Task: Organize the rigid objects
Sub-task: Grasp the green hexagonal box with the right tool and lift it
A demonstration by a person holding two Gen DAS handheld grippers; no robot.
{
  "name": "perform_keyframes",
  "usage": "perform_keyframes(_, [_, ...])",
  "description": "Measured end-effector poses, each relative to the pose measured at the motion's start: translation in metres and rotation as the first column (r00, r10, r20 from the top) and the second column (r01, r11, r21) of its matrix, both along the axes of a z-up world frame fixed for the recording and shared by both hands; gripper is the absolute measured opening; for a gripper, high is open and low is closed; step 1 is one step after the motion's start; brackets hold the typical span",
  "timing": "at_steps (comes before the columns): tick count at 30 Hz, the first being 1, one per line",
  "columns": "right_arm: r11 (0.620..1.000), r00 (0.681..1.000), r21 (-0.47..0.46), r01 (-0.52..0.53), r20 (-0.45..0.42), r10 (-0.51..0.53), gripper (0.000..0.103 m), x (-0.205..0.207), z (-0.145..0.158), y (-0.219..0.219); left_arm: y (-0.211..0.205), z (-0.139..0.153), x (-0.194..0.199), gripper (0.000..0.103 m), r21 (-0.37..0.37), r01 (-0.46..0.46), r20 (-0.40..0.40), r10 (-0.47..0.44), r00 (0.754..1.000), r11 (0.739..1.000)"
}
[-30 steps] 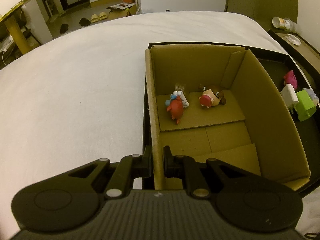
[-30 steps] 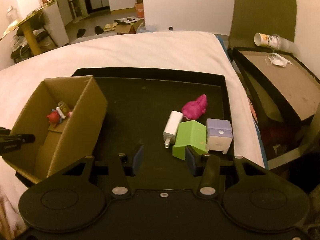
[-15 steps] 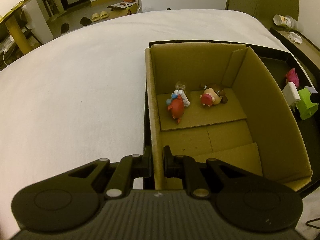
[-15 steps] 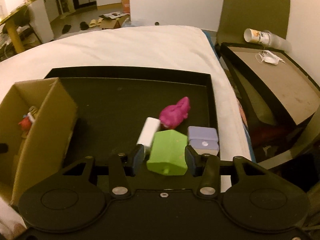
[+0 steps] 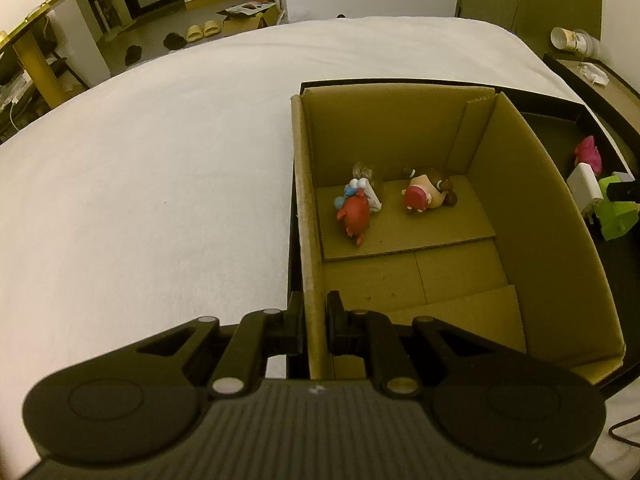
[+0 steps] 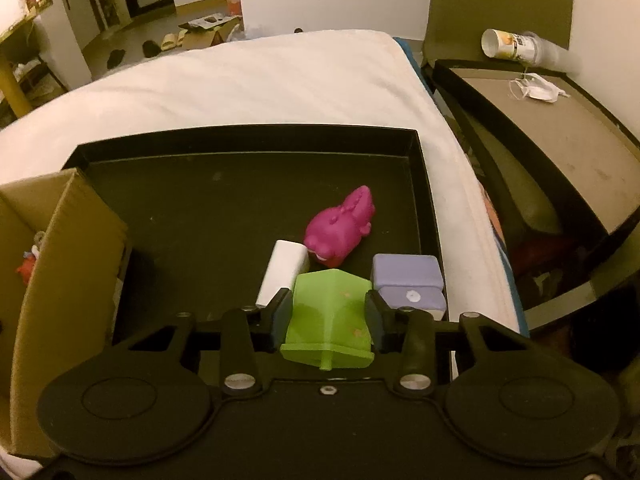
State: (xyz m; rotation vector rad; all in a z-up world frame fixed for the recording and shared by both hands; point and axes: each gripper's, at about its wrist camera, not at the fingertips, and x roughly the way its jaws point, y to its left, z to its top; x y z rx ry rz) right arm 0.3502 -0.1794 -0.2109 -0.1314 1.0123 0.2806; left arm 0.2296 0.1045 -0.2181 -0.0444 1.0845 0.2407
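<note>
A: What is the left gripper (image 5: 315, 322) doing?

B: Its jaws are clamped on the near left wall of the cardboard box (image 5: 308, 208), one finger outside, one inside. Ahead of the jaws, on the box floor, lie a red figurine (image 5: 355, 214) and a brown-and-red figurine (image 5: 426, 194).

A: And the right gripper (image 6: 327, 318)?

B: Its jaws are closing, with the green house-shaped block (image 6: 330, 316) between them. The pads sit right at the block's two sides; I cannot tell whether they press on it yet.

A: What lies around that block?

B: Just beyond the left finger, a white charger (image 6: 283, 271). Beside the right finger, a lilac block (image 6: 408, 284). Straight ahead of the jaws, a magenta toy animal (image 6: 340, 230) touching the charger's far end. All rest in the black tray (image 6: 240, 140), with the box at the jaws' far left.
</note>
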Motion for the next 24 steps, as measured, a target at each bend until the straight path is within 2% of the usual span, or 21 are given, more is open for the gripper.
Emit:
perform_keyframes(12, [1.0, 1.0, -0.031, -0.001, -0.013, 0.001, 0.044, -0.006, 0.001, 0.006, 0.001, -0.001, -0.001, 0.011, -0.002, -0.002, 0.002, 0.002, 1.0, 1.0])
perform_keyframes(24, [1.0, 0.999, -0.022, -0.005, -0.04, 0.004, 0.044, -0.025, 0.002, 0.001, -0.001, -0.001, -0.001, 0.011, 0.006, 0.003, 0.0, -0.003, 1.0, 1.0])
